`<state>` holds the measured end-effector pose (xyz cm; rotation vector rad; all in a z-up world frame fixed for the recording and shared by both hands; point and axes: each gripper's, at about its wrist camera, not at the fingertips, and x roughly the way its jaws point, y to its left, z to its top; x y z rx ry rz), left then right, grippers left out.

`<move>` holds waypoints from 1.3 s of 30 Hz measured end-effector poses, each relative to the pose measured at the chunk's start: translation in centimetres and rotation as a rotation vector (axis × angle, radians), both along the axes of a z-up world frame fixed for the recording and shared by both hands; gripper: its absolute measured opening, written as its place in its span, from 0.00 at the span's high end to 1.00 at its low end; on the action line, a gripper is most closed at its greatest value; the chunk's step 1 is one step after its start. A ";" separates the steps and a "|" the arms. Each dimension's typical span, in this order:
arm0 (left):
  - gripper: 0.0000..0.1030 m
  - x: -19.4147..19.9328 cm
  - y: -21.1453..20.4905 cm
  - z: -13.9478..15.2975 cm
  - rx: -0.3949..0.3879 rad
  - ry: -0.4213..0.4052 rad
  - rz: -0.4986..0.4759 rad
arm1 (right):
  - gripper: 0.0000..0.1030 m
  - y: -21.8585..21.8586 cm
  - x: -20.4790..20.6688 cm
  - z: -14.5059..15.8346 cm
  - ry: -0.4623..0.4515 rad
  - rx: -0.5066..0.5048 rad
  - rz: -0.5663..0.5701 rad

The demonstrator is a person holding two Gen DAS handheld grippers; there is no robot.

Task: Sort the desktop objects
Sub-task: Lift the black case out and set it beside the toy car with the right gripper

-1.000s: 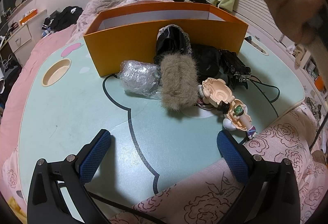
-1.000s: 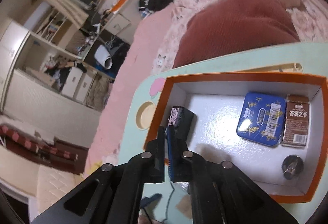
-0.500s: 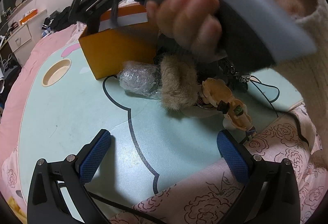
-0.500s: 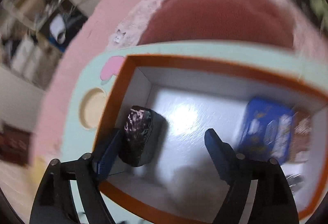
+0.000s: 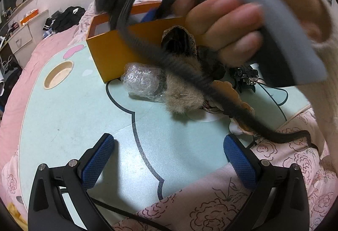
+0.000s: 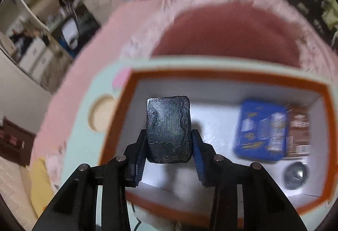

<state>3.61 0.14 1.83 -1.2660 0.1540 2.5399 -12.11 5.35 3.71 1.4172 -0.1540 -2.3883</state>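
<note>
Black ridged plastic block [image 6: 168, 128], oblong with rounded corners, stands between the blue pads of the right claw [image 6: 169, 147] over the left end of the orange cardboard box with the white floor [image 6: 325, 102]. The claw's jaws have just been closing and the pads now sit against the block's two long sides, so it looks pinched. Its long axis runs straight ahead along the fingers, pointing toward the box's far wall. Further right inside the box lie a blue tin [image 6: 260, 129], a brown packet [image 6: 299, 131] and a small dark round thing [image 6: 294, 172]. The left claw [image 5: 169, 159] is spread wide and empty, on the near side of the box, above the mint-green worktop [image 5: 69, 116], facing the furry beige pouch [image 5: 183, 93] and crinkled clear wrap [image 5: 141, 82] just outside the box's front wall.
</note>
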 end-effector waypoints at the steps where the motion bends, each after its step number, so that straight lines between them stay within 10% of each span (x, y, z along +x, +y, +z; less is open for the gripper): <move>1: 0.00 0.3 0.1 0.0 -0.001 0.000 0.001 | 0.63 0.8 0.9 1.0 0.036 -0.023 -0.009; 8: 0.00 0.4 0.3 0.0 -0.002 0.000 0.002 | 0.63 7.6 9.7 5.4 0.197 -0.047 -0.069; 20: 0.00 0.2 -0.3 0.2 -0.003 0.002 0.002 | 0.62 12.9 13.6 -1.8 0.090 -0.054 -0.151; 26: 0.00 0.2 -0.4 0.2 -0.003 0.004 0.002 | 0.30 13.4 15.7 -1.1 0.165 -0.126 -0.155; 34: 0.00 0.4 -0.3 0.2 -0.004 0.003 0.002 | 0.24 13.1 19.0 -3.4 0.151 0.074 -0.122; 39: 0.00 0.7 -0.2 0.3 -0.008 0.004 0.001 | 0.00 11.3 18.9 -5.1 0.199 0.249 -0.092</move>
